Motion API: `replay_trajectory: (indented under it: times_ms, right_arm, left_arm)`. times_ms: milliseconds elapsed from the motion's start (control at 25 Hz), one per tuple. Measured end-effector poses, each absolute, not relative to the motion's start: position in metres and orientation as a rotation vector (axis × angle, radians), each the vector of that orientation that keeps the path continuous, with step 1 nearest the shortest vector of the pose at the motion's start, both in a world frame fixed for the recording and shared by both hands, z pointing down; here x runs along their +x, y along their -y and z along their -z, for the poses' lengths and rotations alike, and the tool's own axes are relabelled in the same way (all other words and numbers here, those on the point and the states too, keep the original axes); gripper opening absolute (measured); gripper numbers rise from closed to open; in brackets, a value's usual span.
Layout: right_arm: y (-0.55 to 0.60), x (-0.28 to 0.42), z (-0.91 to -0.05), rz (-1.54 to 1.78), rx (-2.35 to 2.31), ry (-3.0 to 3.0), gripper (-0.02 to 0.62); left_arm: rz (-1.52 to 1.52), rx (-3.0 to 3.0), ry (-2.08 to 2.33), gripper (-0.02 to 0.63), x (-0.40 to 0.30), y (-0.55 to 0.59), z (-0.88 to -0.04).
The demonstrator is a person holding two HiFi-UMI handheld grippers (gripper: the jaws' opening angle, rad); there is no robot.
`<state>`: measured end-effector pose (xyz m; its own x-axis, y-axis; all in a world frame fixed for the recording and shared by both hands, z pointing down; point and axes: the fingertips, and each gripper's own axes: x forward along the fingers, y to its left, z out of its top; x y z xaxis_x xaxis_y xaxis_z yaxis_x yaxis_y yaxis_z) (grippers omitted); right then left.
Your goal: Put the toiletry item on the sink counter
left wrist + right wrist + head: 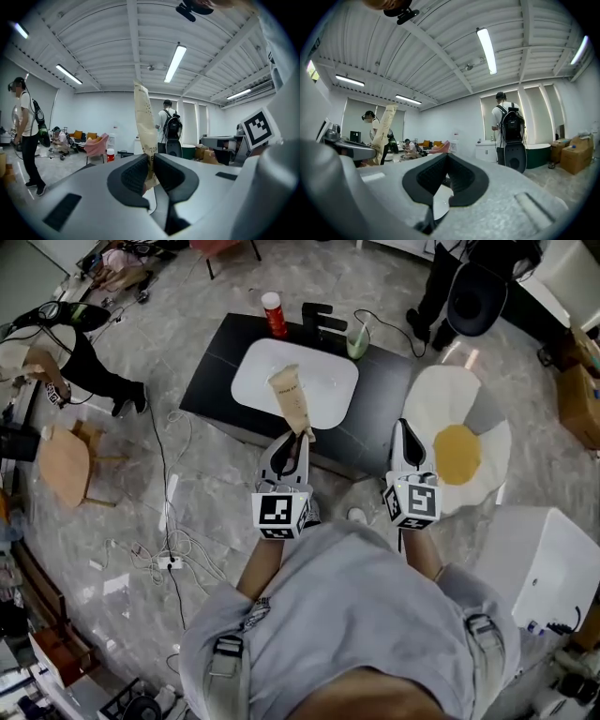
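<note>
My left gripper (302,435) is shut on the lower end of a beige toothpaste tube (290,397), which stands upright over the front of the white basin (323,390). In the left gripper view the tube (144,122) rises from between the pressed pads of the gripper (150,171). The basin is set in a black sink counter (220,367). My right gripper (405,429) hovers to the right, above the counter's front right corner, shut with nothing in it. From the right gripper view (446,176) the tube (384,124) shows at the left.
At the counter's back stand a red bottle (274,313), a black faucet (323,322) and a green cup (357,338). An egg-shaped rug (459,451) lies right of the counter, a white box (544,568) nearer right. Cables (169,549) and a wooden chair (61,460) sit left.
</note>
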<state>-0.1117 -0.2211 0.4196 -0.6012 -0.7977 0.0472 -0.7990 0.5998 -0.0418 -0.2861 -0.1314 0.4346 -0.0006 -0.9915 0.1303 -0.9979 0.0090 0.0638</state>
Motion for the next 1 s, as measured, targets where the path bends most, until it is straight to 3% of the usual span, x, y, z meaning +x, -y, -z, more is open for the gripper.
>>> replay_trajectory:
  times_ms: [360, 1000]
  right_arm:
    - [0.23, -0.106, -0.426, -0.114, 1.65, 2.642, 0.005]
    - [0.27, -0.054, -0.42, -0.106, 1.794, 2.551, 0.005]
  left_arm:
    - [-0.11, 2.297, 1.916, 0.044, -0.297, 0.178, -0.443]
    - [-0.192, 2.376, 1.707, 0.043, -0.242, 0.239, -0.459]
